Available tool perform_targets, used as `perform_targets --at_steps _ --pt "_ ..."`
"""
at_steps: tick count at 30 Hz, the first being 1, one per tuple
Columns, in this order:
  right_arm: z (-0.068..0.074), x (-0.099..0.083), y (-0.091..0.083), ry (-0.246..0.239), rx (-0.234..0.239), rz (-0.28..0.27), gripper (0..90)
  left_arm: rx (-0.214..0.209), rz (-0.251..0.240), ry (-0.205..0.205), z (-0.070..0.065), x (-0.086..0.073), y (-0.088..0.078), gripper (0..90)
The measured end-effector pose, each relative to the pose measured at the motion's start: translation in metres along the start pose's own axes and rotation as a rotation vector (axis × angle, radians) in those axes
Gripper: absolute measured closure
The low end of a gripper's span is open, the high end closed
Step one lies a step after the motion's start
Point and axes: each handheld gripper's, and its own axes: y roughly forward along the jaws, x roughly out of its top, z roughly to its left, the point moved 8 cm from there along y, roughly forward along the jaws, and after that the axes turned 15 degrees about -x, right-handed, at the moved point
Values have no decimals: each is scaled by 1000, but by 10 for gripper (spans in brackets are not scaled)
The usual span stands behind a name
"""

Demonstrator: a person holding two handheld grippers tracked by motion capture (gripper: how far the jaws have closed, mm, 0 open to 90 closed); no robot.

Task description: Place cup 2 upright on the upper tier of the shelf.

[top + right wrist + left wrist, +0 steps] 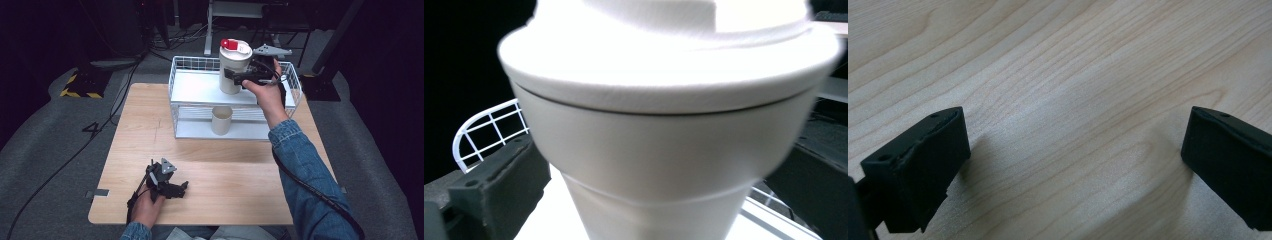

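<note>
A tall white cup (235, 57) with a white lid and a red tab on top is at the upper shelf of a white wire rack (186, 62). My right gripper (236, 76) is shut on the cup's body from the right side. In the right gripper view the cup (664, 150) sits close up between the two black jaws of my right gripper (649, 200). I cannot tell whether its base touches the shelf. My left gripper (183, 187) rests low over the wooden table (235, 170) near its front edge. The left gripper (1075, 165) is open over bare wood.
A shorter beige cup (221, 120) stands on the rack's lower shelf, under the white cup. The rack takes up the back middle of the table. Dark floor with cables and a yellow-black striped block (80, 85) lies beyond the table's left corner.
</note>
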Motion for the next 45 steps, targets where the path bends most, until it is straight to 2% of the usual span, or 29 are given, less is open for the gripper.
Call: perform_targets --at_steps 9,20,22,30,33,35,37,45 --pt "-10 4 -23 -16 -21 -24 0 -5 -1 1 0 1 1 0" --pt "-17 4 -65 -37 13 -25 0 -12 3 12 1 1 1 0" --pt "-19 2 -74 -46 13 -22 0 -19 9 22 4 1 0 0" --pt "-23 -5 -102 -71 30 -13 0 -14 4 13 14 -2 -6 0" --pt "-24 -10 -111 -66 38 -12 0 -15 2 1 19 -5 -10 0" --pt "-26 -14 -117 -72 37 -6 0 -13 8 15 22 -6 -12 0" --pt "-28 -20 -123 -84 41 4 0 -12 7 12 25 -7 -14 0" --pt "-39 -43 -145 -88 35 41 0 -7 -1 -6 27 -7 -15 0"
